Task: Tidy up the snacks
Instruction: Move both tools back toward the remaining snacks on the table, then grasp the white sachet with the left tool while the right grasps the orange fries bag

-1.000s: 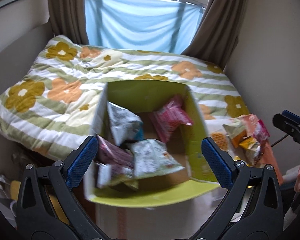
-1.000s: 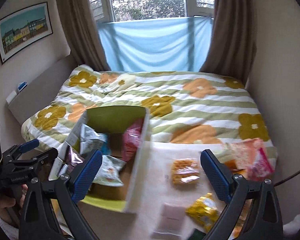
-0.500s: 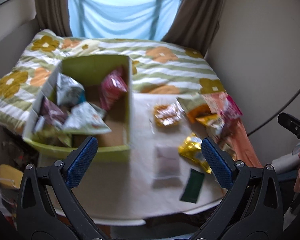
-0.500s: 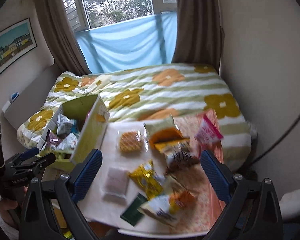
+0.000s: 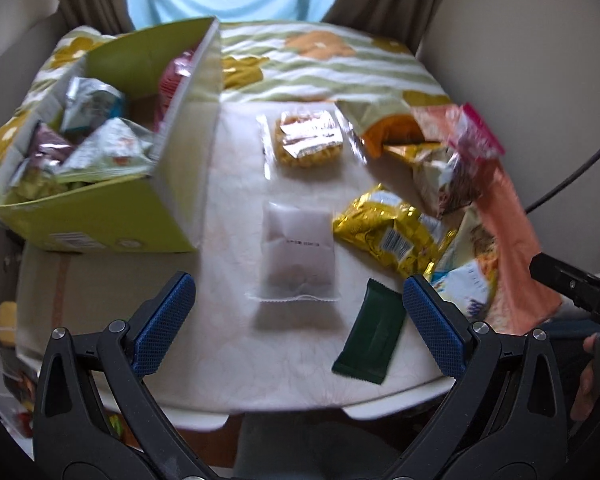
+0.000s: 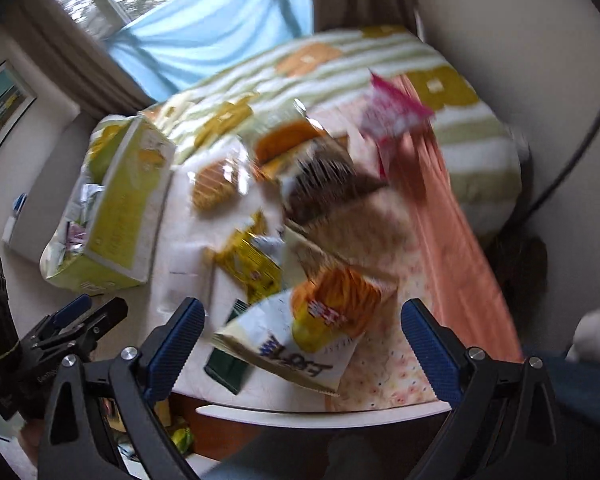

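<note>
loose snack packets lie spread on the white patterned tabletop: a frosted translucent pouch at centre, a crinkled gold foil bag just right of it, a flat dark green wrapper near the front edge, a clear pack of yellow noodles further back. we see a white and orange printed bag nearest the right side. the open lime-green cardboard box stands at the table's left, already holding several packets. our left gripper hovers wide open above the frosted pouch, holding nothing. our right gripper is spread wide too, empty, over the printed bag. the right view is blurred.
</note>
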Demonstrator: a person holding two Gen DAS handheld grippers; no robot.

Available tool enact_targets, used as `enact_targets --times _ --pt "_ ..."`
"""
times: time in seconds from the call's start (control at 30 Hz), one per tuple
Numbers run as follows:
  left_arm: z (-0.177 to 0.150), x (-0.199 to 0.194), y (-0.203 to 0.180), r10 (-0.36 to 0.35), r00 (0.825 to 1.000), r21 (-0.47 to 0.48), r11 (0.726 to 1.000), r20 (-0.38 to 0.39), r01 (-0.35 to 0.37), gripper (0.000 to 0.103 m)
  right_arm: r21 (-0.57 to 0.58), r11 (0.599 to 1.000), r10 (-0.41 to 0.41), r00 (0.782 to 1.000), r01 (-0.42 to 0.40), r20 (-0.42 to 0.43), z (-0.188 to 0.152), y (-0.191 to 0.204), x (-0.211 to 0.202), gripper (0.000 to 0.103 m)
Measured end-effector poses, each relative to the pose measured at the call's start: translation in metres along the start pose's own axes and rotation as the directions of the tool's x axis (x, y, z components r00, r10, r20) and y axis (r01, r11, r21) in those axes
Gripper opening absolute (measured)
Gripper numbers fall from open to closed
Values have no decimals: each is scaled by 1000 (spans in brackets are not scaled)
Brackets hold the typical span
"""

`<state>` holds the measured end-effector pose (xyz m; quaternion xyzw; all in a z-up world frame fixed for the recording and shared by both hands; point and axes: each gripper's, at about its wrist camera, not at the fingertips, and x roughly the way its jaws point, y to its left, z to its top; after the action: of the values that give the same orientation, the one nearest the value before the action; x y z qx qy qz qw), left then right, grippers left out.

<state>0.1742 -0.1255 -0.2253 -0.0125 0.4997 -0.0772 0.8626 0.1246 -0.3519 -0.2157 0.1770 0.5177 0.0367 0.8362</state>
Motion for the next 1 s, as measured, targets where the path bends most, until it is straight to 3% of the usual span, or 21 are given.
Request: enact_targets --times 0.13,0.23,0.43,0.6,1.0 --pt "1 39 -6 15 1000 47 999 -9 -15 103 104 994 34 999 -33 -8 -12 -15 24 98" --pt "1 68 -5 28 999 55 998 -38 -26 102 151 989 17 999 -12 -29 -18 -22 45 98" --pt "2 100 -5 19 997 75 997 -79 -13 95 215 976 46 998 -37 -35 -23 -27 65 98" --pt "2 114 -7 13 994 95 995 -110 -3 70 236 970 66 997 -55 -41 -25 -26 70 98" --pt "-4 114 -7 24 993 126 992 -118 -9 61 270 960 91 994 -71 -63 -24 -31 81 98"
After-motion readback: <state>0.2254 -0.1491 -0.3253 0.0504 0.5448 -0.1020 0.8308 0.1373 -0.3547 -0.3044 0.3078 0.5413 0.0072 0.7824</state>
